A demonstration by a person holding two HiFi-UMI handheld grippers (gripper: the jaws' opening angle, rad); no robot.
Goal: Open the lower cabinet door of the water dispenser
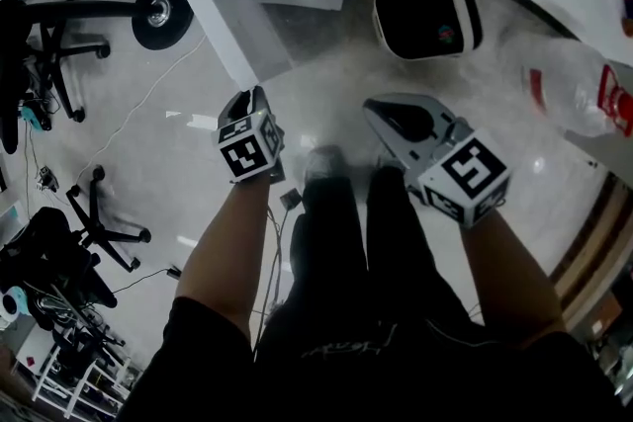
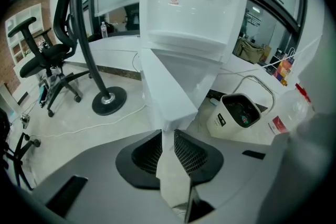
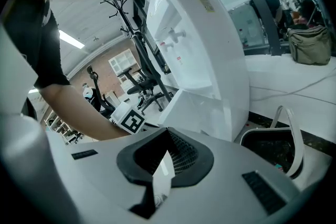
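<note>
Door (image 2: 167, 86): it stands swung out from the lower front of the dispenser (image 2: 194, 2), well clear of the cabinet. It points towards you, so your left gripper view sees it nearly edge-on. In the head view it runs as a white slab over the floor (image 1: 326, 84), from the dispenser down to your left hand.

Your left gripper (image 2: 168, 138) is clamped on the door's free edge. The white panel sits between the two mesh pads and both press on it. The gripper points steeply down.

Your right gripper (image 3: 168, 136) has its jaws together with nothing between them. It hangs over the floor just ahead of your right leg (image 1: 396, 232), apart from the door and touching nothing. Its view looks across at the dispenser's side, with your left forearm (image 3: 79, 113) crossing in front.

A white bin (image 1: 427, 15) with a dark opening stands on the floor to the right of the dispenser, near your right gripper but apart from it. Further right lies a clear bottle (image 1: 574, 94) with a red label. To the left of the door is the round black base of a stand (image 1: 158, 10), with a white cable (image 2: 68, 126) trailing past it. Black office chairs (image 2: 47, 55) stand beyond.
</note>
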